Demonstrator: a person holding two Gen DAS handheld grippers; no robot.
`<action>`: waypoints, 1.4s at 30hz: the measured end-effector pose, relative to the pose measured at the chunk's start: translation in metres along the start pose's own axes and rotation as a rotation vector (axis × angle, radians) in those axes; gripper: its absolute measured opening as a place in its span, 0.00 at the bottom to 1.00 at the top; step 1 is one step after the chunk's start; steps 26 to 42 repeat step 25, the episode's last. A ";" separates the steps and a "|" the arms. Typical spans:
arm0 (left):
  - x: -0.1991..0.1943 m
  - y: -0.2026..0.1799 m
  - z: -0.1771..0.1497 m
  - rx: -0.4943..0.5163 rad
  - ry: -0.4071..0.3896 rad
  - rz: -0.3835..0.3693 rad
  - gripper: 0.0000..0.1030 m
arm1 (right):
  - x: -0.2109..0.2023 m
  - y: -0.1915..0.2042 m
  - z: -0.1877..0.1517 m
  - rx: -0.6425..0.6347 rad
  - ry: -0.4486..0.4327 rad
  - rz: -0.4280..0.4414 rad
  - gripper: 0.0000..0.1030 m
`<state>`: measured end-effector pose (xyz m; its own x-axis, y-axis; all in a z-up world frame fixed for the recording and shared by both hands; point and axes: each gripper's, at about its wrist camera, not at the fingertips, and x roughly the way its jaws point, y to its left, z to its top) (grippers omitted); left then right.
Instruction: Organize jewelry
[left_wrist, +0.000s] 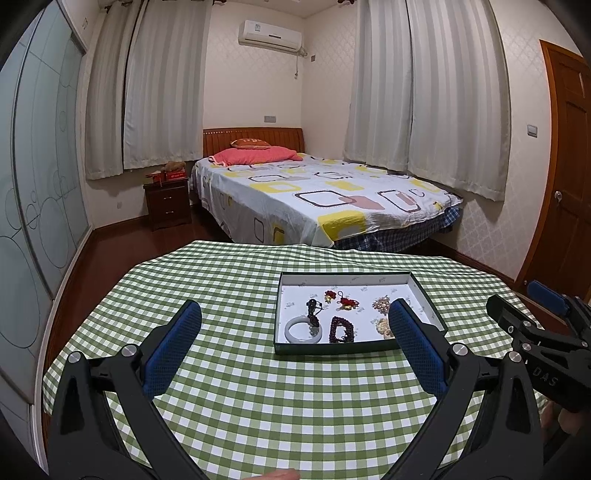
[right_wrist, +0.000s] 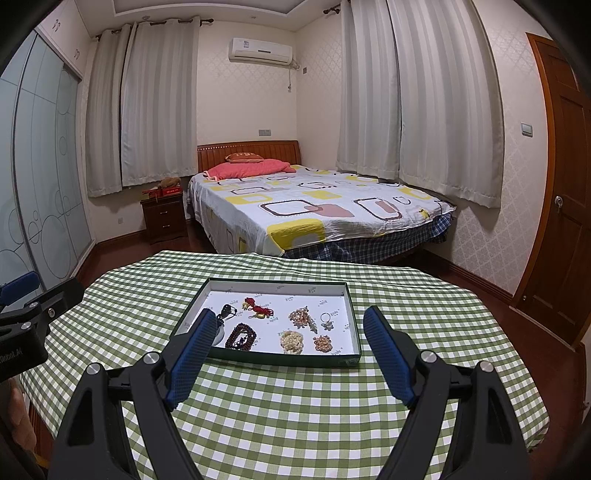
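Note:
A shallow dark-rimmed tray (left_wrist: 284, 314) (right_wrist: 354, 317) with a white floor sits on the green checked table. In it lie a pale jade bangle (left_wrist: 301, 329), a dark red bead bracelet (left_wrist: 341, 329) (right_wrist: 241, 336), red knotted charms (left_wrist: 345, 302) (right_wrist: 258, 309), a black pendant (left_wrist: 313, 308) (right_wrist: 227, 309), pearl clusters (left_wrist: 381, 303) (right_wrist: 291, 341) and a small ring (right_wrist: 325, 318). My left gripper (left_wrist: 295, 345) is open and empty, held above the table in front of the tray. My right gripper (right_wrist: 291, 350) is open and empty, just short of the tray's near rim.
The table's green checked cloth (left_wrist: 240, 387) (right_wrist: 295, 413) ends at a far edge, beyond which stand a bed (left_wrist: 314, 199), a nightstand (left_wrist: 168, 203) and a wardrobe at the left. A wooden door (right_wrist: 565, 221) is at the right.

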<state>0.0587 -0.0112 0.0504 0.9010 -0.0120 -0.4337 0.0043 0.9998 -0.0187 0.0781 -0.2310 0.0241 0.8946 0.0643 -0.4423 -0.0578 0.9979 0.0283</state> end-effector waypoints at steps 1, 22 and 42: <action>0.000 0.000 0.000 0.001 0.000 0.002 0.96 | 0.000 0.000 0.000 0.001 0.000 0.000 0.77; 0.037 0.016 -0.006 -0.021 0.057 0.028 0.96 | 0.018 -0.004 -0.005 0.004 0.033 0.009 0.78; 0.061 0.026 -0.010 -0.033 0.098 0.027 0.96 | 0.032 -0.015 -0.005 0.012 0.032 -0.001 0.82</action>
